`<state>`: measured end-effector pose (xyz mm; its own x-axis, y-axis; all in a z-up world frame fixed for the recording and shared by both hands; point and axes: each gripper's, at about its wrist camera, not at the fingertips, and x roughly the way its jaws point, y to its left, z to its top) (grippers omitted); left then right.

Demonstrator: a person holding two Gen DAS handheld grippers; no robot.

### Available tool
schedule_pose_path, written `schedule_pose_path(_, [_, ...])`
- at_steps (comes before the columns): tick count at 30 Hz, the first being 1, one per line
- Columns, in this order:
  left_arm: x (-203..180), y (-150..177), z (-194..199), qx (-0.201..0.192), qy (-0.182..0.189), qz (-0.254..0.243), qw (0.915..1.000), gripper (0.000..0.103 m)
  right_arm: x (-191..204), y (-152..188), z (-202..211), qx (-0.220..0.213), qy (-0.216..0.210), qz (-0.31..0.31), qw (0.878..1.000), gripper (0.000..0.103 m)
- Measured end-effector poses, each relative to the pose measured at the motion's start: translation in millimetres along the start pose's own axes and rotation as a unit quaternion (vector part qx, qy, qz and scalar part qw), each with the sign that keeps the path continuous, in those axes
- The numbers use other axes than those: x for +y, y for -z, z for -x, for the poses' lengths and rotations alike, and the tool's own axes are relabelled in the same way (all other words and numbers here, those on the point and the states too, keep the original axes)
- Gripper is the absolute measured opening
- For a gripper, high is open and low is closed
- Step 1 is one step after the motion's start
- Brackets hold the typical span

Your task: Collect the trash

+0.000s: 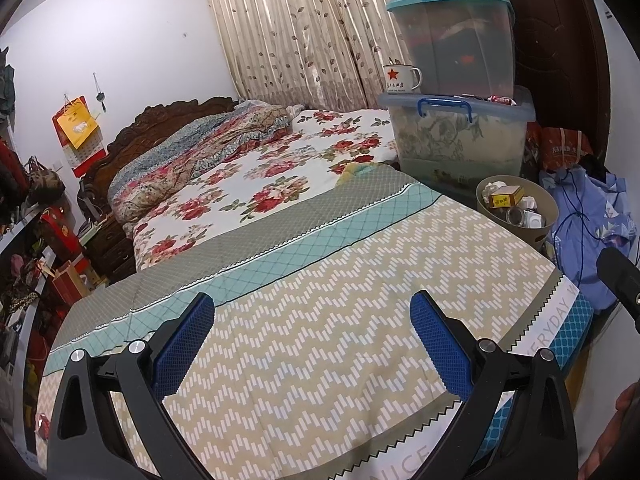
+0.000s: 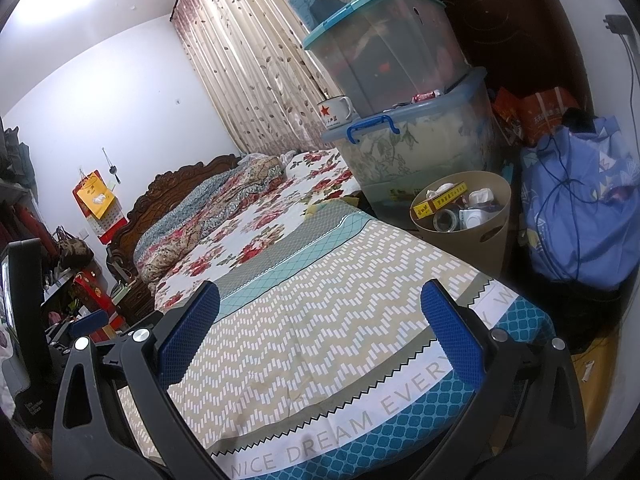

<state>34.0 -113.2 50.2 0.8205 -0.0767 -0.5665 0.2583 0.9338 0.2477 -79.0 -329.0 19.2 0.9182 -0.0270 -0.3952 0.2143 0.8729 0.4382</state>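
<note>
A tan waste bin (image 1: 542,236) (image 2: 490,240) stands on the floor at the bed's far right side. It holds a yellow box (image 1: 505,196) (image 2: 430,205), crumpled white paper and a clear jar (image 2: 445,220). My left gripper (image 1: 314,312) is open and empty above the zigzag bedspread (image 1: 320,340). My right gripper (image 2: 320,304) is open and empty above the same bedspread (image 2: 320,340), near its foot end. Both are well short of the bin.
Stacked clear storage boxes (image 1: 460,136) (image 2: 412,148) with a red-star enamel mug (image 1: 400,77) (image 2: 334,111) stand behind the bin. A blue cloth bundle (image 2: 580,208) lies right of it. Folded floral quilts (image 1: 192,160) lie at the headboard. Cluttered shelves (image 1: 28,240) line the left.
</note>
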Motion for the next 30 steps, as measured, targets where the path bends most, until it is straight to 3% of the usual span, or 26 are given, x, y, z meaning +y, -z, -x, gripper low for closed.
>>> schedule_pose_path(30, [-0.7,-0.4,-1.7,0.001,0.001,0.0,1.0,0.094,-0.6,0.2,-0.1,0.0,0.0,-0.001,1.0,0.1])
